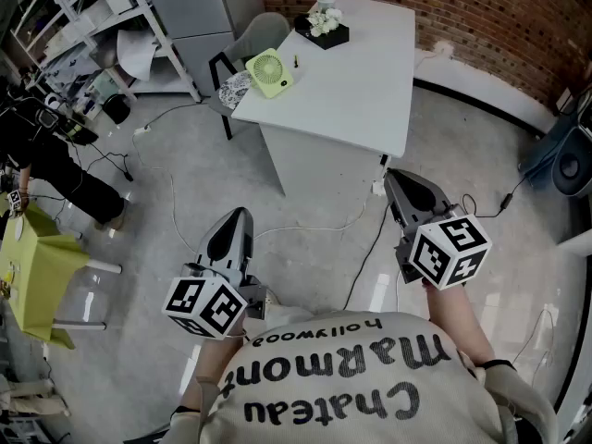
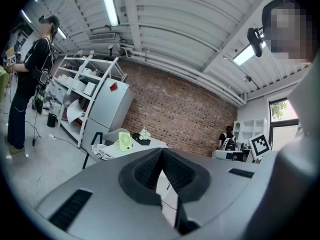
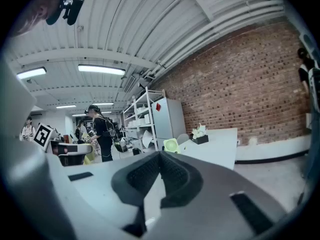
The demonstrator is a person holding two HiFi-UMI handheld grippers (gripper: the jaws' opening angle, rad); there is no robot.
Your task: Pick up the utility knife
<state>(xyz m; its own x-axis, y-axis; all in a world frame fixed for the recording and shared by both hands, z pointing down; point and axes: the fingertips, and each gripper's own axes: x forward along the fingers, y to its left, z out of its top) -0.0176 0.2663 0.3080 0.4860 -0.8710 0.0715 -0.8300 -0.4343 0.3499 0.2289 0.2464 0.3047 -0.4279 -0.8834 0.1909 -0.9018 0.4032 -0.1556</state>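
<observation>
Left grey hand-held gripper (image 1: 237,220) level, jaws together, empty, right grey hand-held gripper (image 1: 398,181) tipped slightly down, jaws together, empty

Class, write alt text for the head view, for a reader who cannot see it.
Seen from above, a person holds the left gripper and right gripper, both shut and empty, over a grey floor. Ahead stands a white table bearing a small green fan and a black tray.

Note: a small dark item (image 1: 296,61) on the white table (image 1: 370,91), beside the green fan (image 1: 268,72), was too small for you to identify. The right edge cut off a dark round object (image 1: 575,163).
</observation>
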